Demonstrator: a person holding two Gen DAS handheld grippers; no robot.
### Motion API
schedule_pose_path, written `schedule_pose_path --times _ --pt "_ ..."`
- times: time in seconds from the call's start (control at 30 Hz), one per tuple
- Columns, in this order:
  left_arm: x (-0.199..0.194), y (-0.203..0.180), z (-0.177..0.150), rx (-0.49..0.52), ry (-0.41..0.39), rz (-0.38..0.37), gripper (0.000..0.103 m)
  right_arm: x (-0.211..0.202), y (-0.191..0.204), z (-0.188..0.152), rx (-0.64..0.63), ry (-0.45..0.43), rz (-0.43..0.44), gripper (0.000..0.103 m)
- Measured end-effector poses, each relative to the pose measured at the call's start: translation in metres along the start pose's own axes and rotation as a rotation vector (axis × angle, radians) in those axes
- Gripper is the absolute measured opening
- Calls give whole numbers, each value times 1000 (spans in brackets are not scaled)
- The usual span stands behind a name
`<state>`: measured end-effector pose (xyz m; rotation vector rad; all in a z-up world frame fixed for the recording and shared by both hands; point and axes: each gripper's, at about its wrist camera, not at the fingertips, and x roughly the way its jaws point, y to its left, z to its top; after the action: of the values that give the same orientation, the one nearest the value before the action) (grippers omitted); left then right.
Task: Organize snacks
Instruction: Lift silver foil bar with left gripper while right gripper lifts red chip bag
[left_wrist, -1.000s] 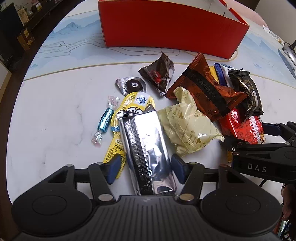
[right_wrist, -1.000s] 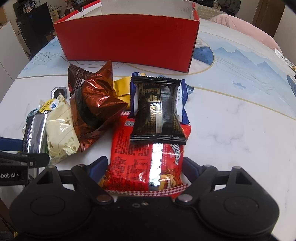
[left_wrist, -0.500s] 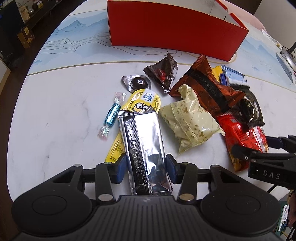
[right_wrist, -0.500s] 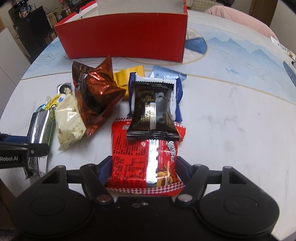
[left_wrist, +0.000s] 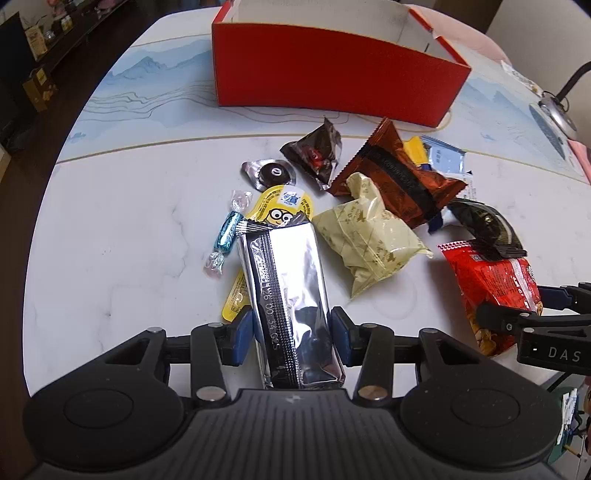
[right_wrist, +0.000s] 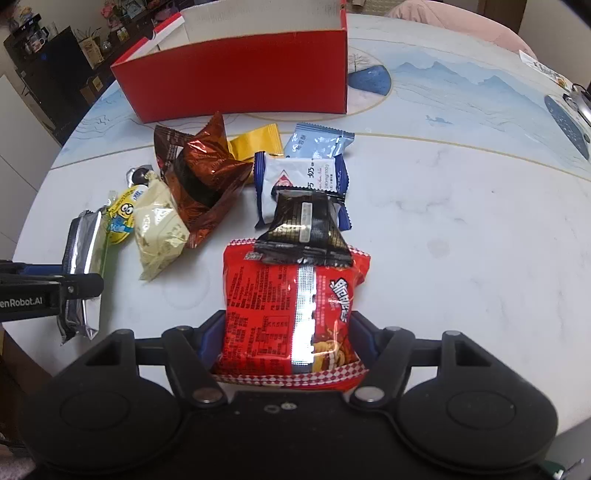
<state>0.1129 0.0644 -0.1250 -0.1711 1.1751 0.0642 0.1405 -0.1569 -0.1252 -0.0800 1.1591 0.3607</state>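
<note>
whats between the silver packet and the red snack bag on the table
The pale yellow packet lies between the silver packet and the red snack bag, nearer the silver one, with bare tabletop beside the red bag. The right wrist view shows it best.

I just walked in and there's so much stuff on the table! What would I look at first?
Probably the big red box at the far side of the white table, open on top. In front of it lies a messy pile of snacks. Closest, each gripper has its fingers closed on a packet: the left gripper on a shiny silver packet, the right gripper on a red snack bag.
</note>
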Motion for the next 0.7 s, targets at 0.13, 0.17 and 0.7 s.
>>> schedule_pose_path --times 0.13,0.17,0.7 --pt "-4 1 -2 15 -4 -14 44 -7 4 -7 5 10 -7 68" --pt "-5 2 -2 19 -4 -16 44 -9 5 -9 7 15 -8 68" --pt "-46 4 2 119 -22 -80 44 -67 23 -14 12 5 -5 68"
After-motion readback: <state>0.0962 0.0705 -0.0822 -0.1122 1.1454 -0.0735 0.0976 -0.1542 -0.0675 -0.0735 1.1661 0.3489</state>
